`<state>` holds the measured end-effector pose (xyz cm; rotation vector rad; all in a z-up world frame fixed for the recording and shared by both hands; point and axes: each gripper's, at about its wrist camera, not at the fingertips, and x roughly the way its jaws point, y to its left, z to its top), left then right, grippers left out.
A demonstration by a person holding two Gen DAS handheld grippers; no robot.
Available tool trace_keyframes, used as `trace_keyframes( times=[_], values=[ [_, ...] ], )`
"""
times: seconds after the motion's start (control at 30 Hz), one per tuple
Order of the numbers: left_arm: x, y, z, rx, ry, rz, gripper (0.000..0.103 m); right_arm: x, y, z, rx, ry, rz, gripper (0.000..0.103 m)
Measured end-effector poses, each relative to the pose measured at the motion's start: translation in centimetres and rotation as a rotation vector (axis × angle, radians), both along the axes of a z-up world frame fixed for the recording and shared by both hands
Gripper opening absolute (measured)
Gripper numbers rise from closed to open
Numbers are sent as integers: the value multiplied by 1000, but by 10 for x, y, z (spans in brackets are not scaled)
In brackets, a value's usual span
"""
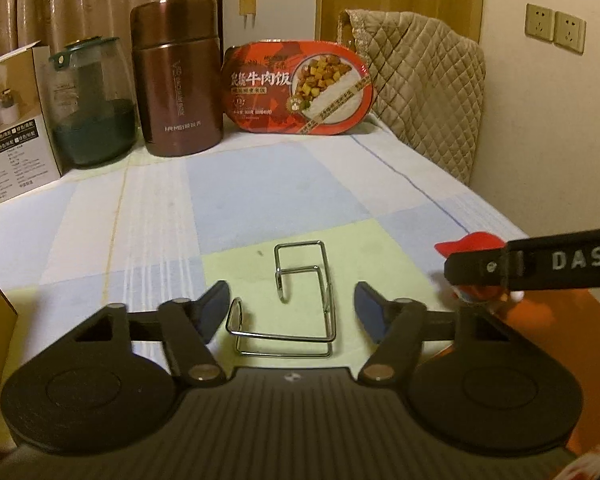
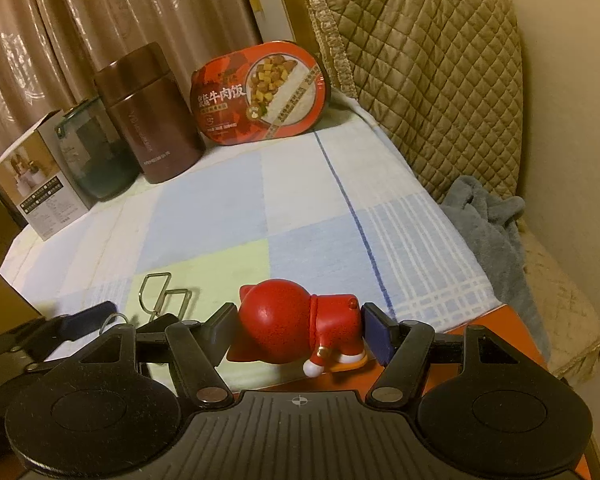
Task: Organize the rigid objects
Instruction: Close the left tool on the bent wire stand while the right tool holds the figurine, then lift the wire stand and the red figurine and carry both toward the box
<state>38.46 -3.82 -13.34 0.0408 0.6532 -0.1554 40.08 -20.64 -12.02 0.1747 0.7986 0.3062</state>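
A bent steel wire rack [image 1: 327, 288] lies on the checked cloth [image 1: 260, 184] close in front of me. My left gripper [image 1: 292, 300] is open, one finger on each side of the rack, and neither pad touches the wire. A red toy figurine [image 2: 284, 324] lies sideways between the pads of my right gripper [image 2: 300, 320], which is shut on it just above the cloth's near right edge. In the left wrist view the figurine [image 1: 472, 242] shows at the right, behind a black finger [image 1: 540, 264] of the right gripper. The rack [image 2: 179, 291] sits left of the figurine.
Along the back stand a white product box [image 1: 12, 120], a glass jar [image 1: 92, 108], a brown thermos [image 1: 178, 80] and a red boxed rice meal [image 1: 300, 88]. A quilted cushion [image 1: 424, 92] and a grey towel [image 2: 488, 220] lie at the right. An orange surface [image 1: 560, 340] borders the near right.
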Motion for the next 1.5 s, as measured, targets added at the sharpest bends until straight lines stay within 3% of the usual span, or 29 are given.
trace_keyframes(
  times=[0.03, 0.27, 0.53, 0.7, 0.97, 1.23, 1.5],
  values=[
    [1, 1, -1, -8, 6, 7, 49, 0, 0, 0, 0, 0, 1, 64],
    [-16, 10, 4, -51, 38, 47, 49, -4, 6, -1, -3, 3, 26, 64],
    [-81, 20, 11, -68, 68, 92, 49, -29, 12, 10, 11, 3, 59, 64],
    [-130, 29, 27, -97, 73, 121, 49, -65, 12, 27, 29, -17, 83, 64],
    [-202, 41, 51, -98, 89, 107, 48, -144, 21, 36, -27, -28, 141, 64],
    [-256, 47, 35, -41, 93, 102, 49, -204, 29, 24, -60, 19, 164, 64],
    [-278, 51, 19, -20, 103, 106, 48, -228, 29, 13, -69, 49, 160, 64]
  ],
)
